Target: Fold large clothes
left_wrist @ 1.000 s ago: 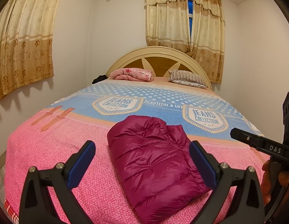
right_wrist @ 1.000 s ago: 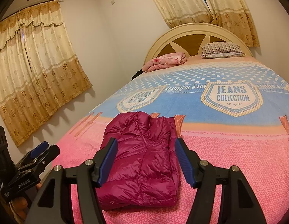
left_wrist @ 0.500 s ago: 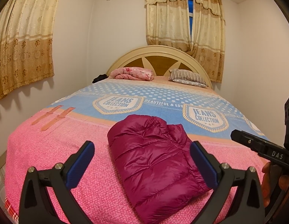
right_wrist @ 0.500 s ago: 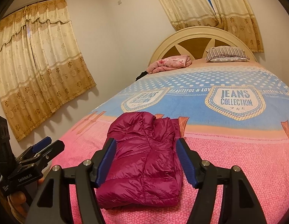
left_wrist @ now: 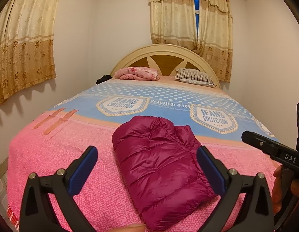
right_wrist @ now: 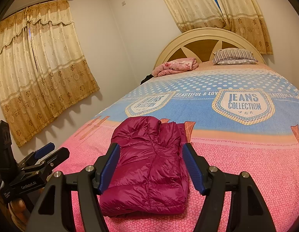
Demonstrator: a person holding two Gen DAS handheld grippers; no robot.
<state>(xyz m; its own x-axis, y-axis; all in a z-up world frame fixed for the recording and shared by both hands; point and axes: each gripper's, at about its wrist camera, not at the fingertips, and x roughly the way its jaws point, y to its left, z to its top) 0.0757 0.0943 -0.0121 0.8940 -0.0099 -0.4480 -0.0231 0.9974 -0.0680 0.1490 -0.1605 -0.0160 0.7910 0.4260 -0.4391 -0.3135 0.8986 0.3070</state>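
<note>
A magenta puffer jacket (left_wrist: 161,166) lies folded into a compact bundle on the pink foot end of the bed; it also shows in the right wrist view (right_wrist: 149,166). My left gripper (left_wrist: 147,166) is open and empty, held back from the jacket above the bed's near edge. My right gripper (right_wrist: 150,164) is open and empty too, also short of the jacket. The right gripper shows at the right edge of the left wrist view (left_wrist: 273,148). The left gripper shows at the left edge of the right wrist view (right_wrist: 43,154).
The bed (left_wrist: 52,154) has a pink and blue "Jeans Collection" cover. A folded pink blanket (left_wrist: 137,73) and a striped pillow (left_wrist: 195,76) lie by the headboard (left_wrist: 164,58). Curtains (right_wrist: 39,73) hang on the left wall and behind the bed.
Both grippers have drawn back a little and tilted slightly; the jacket has not moved and both stay open.
</note>
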